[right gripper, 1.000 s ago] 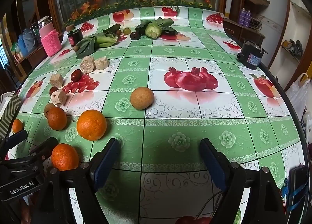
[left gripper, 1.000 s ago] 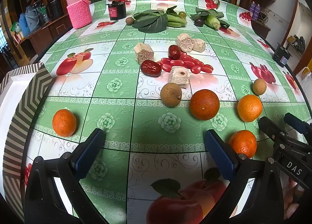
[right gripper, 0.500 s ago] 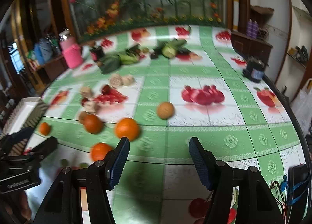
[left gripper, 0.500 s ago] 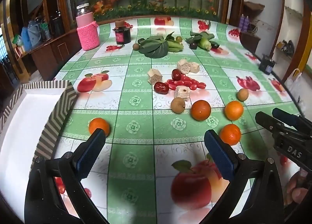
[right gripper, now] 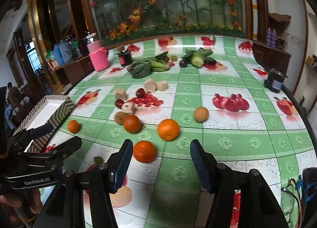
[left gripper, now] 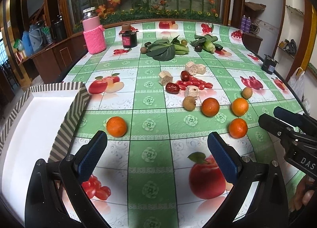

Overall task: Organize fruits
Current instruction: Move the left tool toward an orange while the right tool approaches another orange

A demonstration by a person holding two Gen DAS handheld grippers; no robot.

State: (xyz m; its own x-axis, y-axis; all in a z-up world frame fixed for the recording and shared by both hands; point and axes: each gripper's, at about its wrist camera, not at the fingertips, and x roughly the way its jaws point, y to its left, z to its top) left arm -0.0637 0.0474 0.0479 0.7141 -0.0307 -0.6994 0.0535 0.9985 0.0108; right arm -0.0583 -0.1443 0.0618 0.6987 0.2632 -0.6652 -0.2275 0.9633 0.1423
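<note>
**Both grippers poised, fruit not yet picked**

The left gripper (left gripper: 156, 149) hangs jaws spread and empty, one orange (left gripper: 116, 126) just beyond its left finger at eleven o'clock, beside the striped tray (left gripper: 69, 117) (likely the drop-off). The right gripper (right gripper: 159, 160) has just been narrowing, nothing between its jaws, lined up on the near orange (right gripper: 144, 151). Three more oranges wait at twelve o'clock.
</note>
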